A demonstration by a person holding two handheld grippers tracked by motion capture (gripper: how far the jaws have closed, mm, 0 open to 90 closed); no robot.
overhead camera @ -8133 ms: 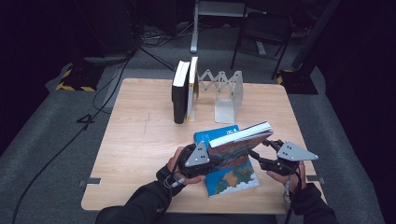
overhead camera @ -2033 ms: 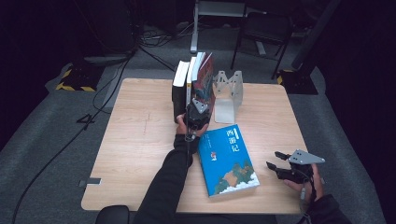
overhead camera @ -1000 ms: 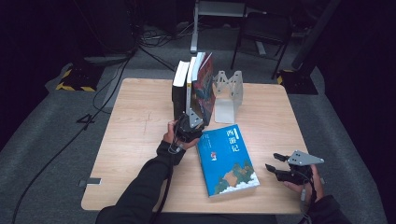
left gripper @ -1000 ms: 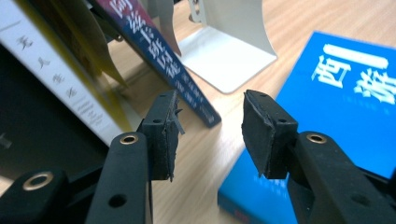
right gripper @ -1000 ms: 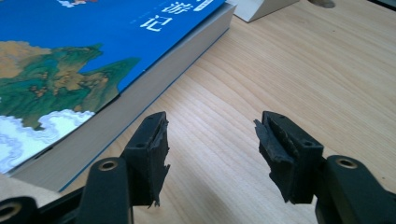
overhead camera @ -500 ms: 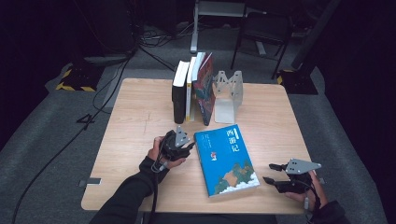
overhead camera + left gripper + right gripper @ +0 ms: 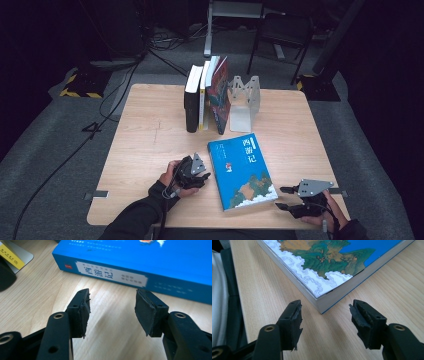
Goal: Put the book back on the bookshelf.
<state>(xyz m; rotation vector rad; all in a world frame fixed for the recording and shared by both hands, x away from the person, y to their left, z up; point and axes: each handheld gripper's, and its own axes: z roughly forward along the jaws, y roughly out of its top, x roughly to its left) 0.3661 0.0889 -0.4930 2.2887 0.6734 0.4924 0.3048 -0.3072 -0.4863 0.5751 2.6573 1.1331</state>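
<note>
A blue book (image 7: 242, 170) with a painted landscape cover lies flat on the wooden table (image 7: 145, 145). My left gripper (image 7: 204, 175) rests low just left of it. In the left gripper view my left gripper (image 7: 112, 307) faces the book's spine (image 7: 112, 272); the jaws have just been opening and hold nothing. My right gripper (image 7: 280, 197) sits by the book's near right corner. In the right gripper view my right gripper (image 7: 325, 312) stands open a little short of that corner (image 7: 322, 302).
Three books (image 7: 205, 95) stand upright in a row at the back of the table, the rightmost leaning, beside a grey metal bookend (image 7: 245, 100). Cables and chair legs lie on the dark floor beyond the table's far edge.
My left gripper has come back from the upright books toward the near edge and now lies beside the blue book with wider jaws. My right gripper shifted slightly along the near edge.
</note>
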